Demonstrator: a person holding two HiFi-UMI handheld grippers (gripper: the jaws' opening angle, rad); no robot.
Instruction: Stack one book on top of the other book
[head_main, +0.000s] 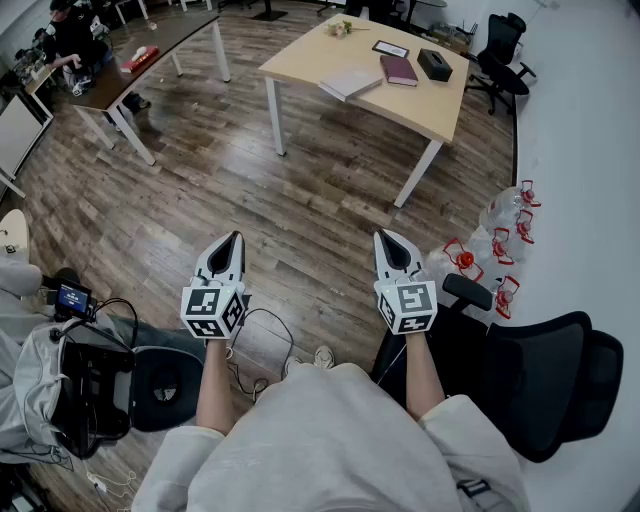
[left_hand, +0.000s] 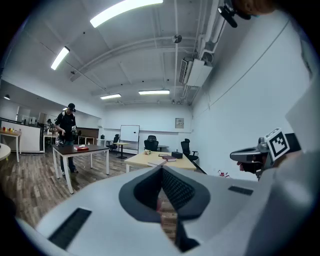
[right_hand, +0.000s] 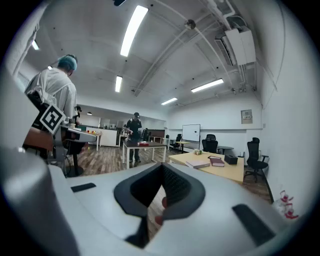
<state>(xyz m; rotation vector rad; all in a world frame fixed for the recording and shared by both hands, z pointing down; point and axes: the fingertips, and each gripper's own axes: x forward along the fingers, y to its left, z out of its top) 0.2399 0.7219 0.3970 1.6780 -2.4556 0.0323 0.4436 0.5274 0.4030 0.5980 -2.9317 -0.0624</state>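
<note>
Two books lie side by side on the light wooden table (head_main: 300, 62) far ahead: a pale grey book (head_main: 350, 83) and a maroon book (head_main: 399, 70). In the right gripper view the grey book (right_hand: 198, 163) and the maroon book (right_hand: 217, 161) appear small on that table. My left gripper (head_main: 233, 238) and right gripper (head_main: 385, 236) hang side by side over the wood floor, well short of the table. Both are shut with nothing in them. The left gripper (left_hand: 162, 167) and the right gripper (right_hand: 162, 166) point towards the table.
A black box (head_main: 435, 64), a dark tablet (head_main: 390, 48) and flowers (head_main: 341, 28) share the table. A dark table (head_main: 150, 55) with a person (head_main: 75, 40) stands at the left. Water jugs (head_main: 500, 240) line the right wall. Black office chairs (head_main: 545, 375) stand at my right.
</note>
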